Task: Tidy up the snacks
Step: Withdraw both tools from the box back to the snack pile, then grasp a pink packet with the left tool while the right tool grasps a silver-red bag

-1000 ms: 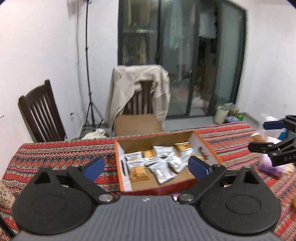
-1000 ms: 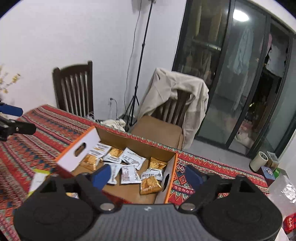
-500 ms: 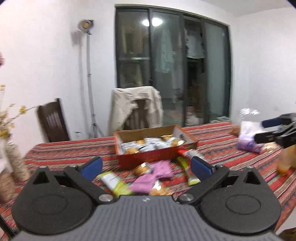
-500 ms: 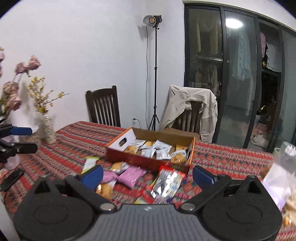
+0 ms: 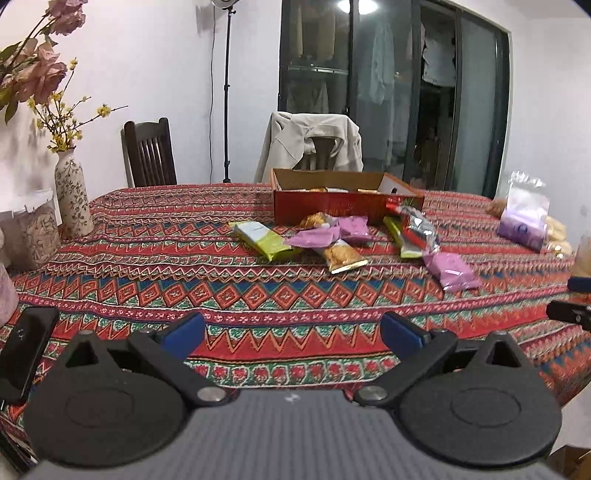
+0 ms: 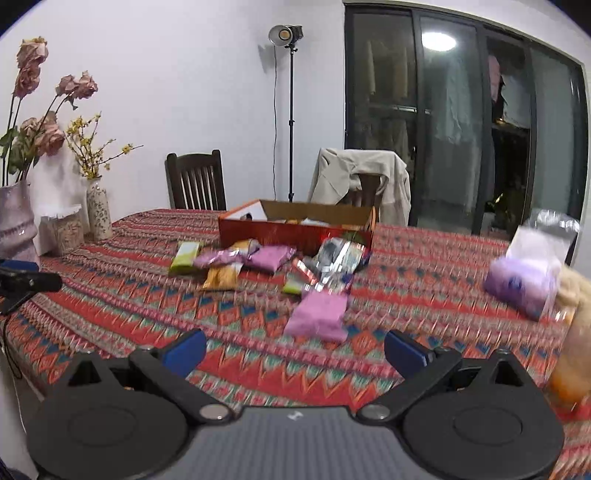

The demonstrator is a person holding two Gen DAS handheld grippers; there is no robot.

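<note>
Only left view: black phone | right view: lamp head | both claws wide, empty

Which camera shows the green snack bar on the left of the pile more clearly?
The left wrist view. There the green snack bar lies sharp and almost whole on the tablecloth. In the right wrist view the same bar is blurred, and a pink packet covers its right end.
</note>
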